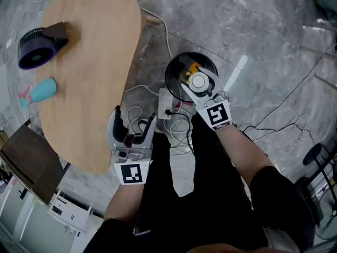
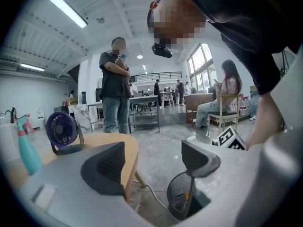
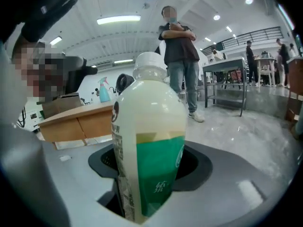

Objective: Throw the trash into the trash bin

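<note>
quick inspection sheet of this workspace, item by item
surface: wooden table, holds two items
job's things: drink bottle, white cap, green label, held over the black trash bin, not yet dropped
clutter: purple fan and teal bottle on the table
grippers: right gripper shut on the drink bottle; left gripper open, empty
cables: power strip and white cables on the floor beside the bin; black cables further right
surroundings: grey marble floor; standing person, seated person behind
</note>
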A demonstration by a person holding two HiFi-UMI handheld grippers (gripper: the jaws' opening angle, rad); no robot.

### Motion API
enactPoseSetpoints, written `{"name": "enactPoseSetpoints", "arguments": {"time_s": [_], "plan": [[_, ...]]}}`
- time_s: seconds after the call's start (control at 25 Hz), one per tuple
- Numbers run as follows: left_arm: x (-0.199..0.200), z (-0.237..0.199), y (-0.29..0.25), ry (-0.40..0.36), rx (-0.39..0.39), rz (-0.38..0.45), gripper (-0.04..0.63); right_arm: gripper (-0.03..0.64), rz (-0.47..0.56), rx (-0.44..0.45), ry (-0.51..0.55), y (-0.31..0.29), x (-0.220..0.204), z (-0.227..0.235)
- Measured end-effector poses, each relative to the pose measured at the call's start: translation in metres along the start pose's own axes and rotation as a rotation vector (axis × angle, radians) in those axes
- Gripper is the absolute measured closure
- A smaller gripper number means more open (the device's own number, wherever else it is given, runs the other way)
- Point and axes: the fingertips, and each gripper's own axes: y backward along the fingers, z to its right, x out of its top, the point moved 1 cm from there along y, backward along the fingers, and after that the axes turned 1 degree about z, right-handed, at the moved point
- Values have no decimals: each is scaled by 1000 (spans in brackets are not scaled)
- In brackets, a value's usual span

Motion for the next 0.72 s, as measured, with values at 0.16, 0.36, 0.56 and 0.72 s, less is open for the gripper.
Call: {"name": "enactPoseSetpoints", "arguments": {"time_s": [0.16, 0.36, 0.56, 0.72], "plan": [[-5, -1, 4, 5, 16, -32, 213, 316, -102, 53, 42, -31, -40, -4], [-14, -14, 7, 30, 66, -42, 213, 316, -239, 159, 209, -68, -82, -12], [-22, -21, 12, 54, 90, -40, 212, 316, -358, 252, 389, -87, -119, -21], [-29, -30, 15, 60, 96, -49, 212, 314, -446, 285, 432, -97, -145, -22]]}}
